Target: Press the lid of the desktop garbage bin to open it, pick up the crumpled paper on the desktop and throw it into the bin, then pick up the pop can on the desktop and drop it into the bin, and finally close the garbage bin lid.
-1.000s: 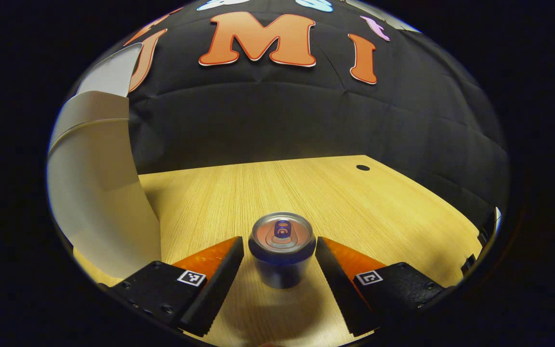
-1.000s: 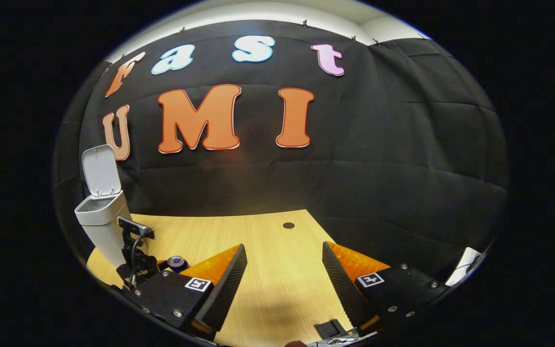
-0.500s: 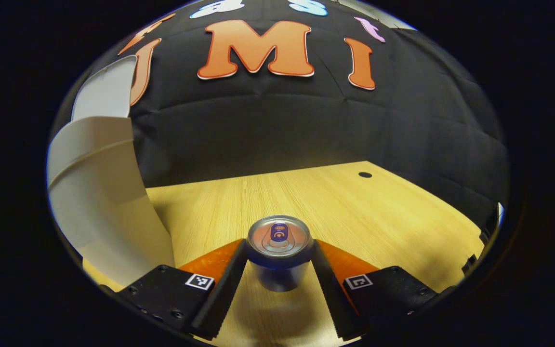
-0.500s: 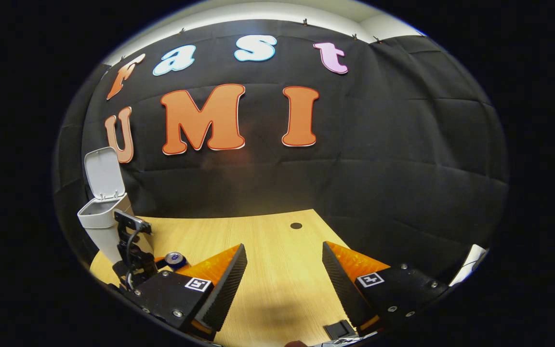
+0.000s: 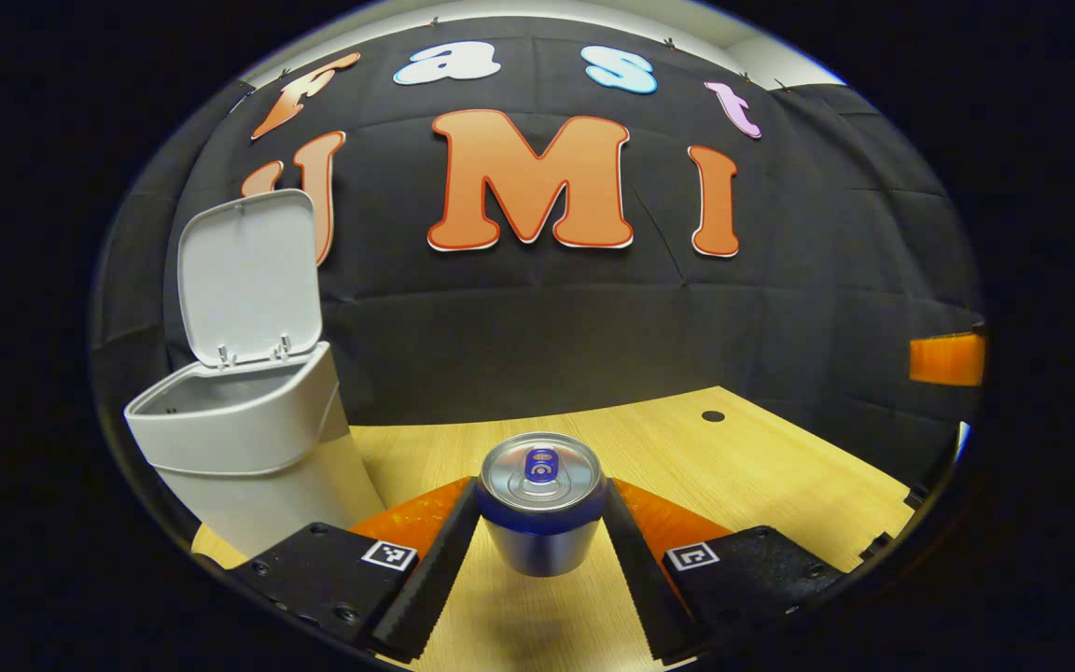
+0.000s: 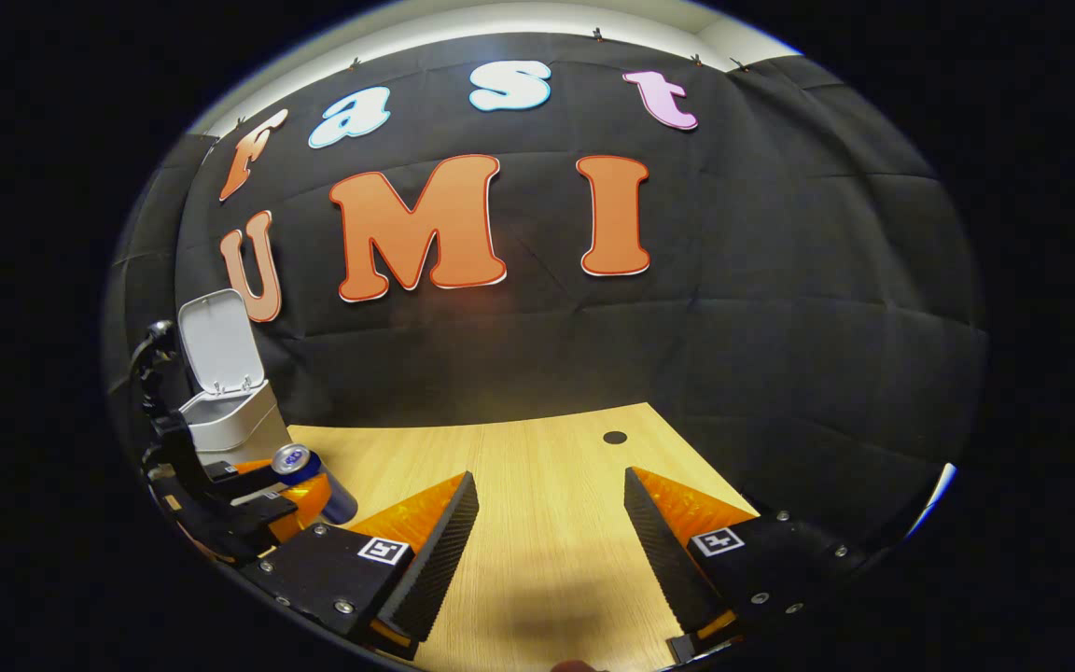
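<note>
Between the left tool's (image 5: pixel 542 560) fingers sits the pop can (image 5: pixel 542 504), upright, clamped at mid-body, apparently just off the table (image 5: pixel 780 476). Likely light, thin-walled, slick: grip the sidewall gently. Bin (image 5: pixel 239 439) stands near, lid (image 5: pixel 248 275) up; right tool (image 6: pixel 547 551) gapes wide, holding nothing.

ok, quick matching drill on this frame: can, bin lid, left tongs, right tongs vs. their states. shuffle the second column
Things:
1. can
2. bin lid
3. left tongs
4. right tongs

States:
A. open, nothing between the fingers, over the table
B. raised, standing up behind the bin's open mouth
C. upright, pinched from both sides
D. shut on the can

Pairs: 1-C, 2-B, 3-D, 4-A
</note>
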A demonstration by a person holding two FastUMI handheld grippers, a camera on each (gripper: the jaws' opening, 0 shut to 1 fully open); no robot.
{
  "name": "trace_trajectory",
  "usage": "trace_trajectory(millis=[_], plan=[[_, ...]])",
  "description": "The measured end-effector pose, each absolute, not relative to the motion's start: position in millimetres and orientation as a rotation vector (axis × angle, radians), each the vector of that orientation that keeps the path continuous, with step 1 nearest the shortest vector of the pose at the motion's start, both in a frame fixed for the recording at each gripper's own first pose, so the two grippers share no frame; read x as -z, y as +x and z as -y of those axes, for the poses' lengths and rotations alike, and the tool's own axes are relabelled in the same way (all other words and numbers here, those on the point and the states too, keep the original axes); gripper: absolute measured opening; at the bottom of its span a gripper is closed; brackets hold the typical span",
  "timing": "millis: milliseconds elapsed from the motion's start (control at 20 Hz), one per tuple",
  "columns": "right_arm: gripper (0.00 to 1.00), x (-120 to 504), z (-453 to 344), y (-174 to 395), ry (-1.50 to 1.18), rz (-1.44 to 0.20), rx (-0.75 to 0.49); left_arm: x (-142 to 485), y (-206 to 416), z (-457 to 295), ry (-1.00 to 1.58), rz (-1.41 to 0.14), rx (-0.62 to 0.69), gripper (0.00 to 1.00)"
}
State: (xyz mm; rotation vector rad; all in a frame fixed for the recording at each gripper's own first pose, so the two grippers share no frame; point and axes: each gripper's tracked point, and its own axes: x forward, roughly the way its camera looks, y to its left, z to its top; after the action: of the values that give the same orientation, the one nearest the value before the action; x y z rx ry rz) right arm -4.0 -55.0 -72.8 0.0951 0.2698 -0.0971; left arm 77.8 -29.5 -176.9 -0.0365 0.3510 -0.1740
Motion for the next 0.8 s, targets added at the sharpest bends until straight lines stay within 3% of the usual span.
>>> trace_trajectory(millis=[800], plan=[[0.94,78.1,16.0,52.9,0.106,-0.248,-0.069,70.8,42.6,-82.3,-0.022,-0.27,-0.08,0.81]])
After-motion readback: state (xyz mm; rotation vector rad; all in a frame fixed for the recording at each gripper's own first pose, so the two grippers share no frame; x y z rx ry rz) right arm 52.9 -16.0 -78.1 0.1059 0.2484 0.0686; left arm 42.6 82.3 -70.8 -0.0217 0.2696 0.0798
